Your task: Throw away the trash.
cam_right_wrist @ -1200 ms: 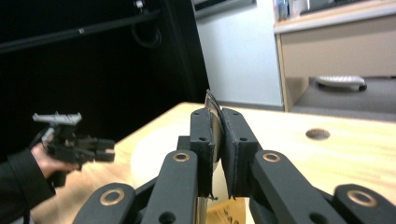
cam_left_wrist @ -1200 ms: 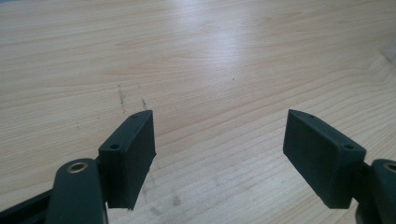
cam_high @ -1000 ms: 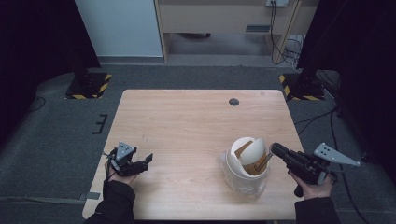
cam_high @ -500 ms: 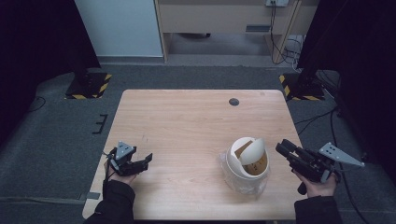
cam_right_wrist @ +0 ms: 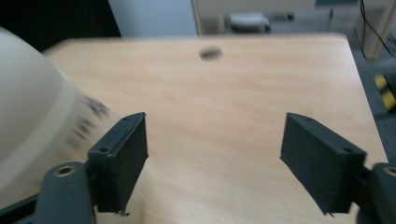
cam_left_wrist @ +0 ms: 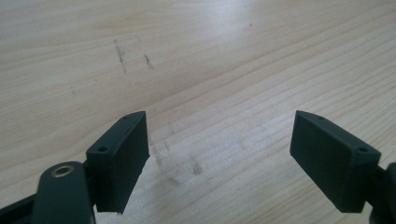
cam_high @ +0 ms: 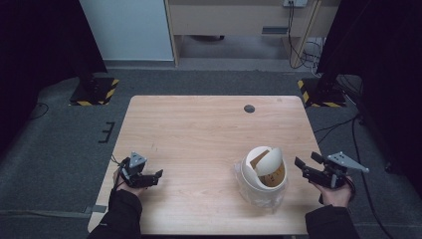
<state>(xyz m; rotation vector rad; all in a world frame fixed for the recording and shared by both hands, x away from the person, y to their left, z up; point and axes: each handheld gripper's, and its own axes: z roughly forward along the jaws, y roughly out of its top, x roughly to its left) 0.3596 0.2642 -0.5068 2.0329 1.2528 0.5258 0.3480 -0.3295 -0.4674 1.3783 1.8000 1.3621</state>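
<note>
Swing-lid bin (cam_high: pixel 263 175), white, sits near-right on the counter (cam_high: pixel 199 129), just left of my right gripper (cam_high: pixel 304 169); it's the nearer hand. Left gripper (cam_high: pixel 154 177) is well apart. Both fingers released, empty.

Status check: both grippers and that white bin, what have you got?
Left gripper open, empty, low over the table. Right gripper open, empty, just right of the bin, not touching. Bin upright, lid tilted open. Nothing in the way.
</note>
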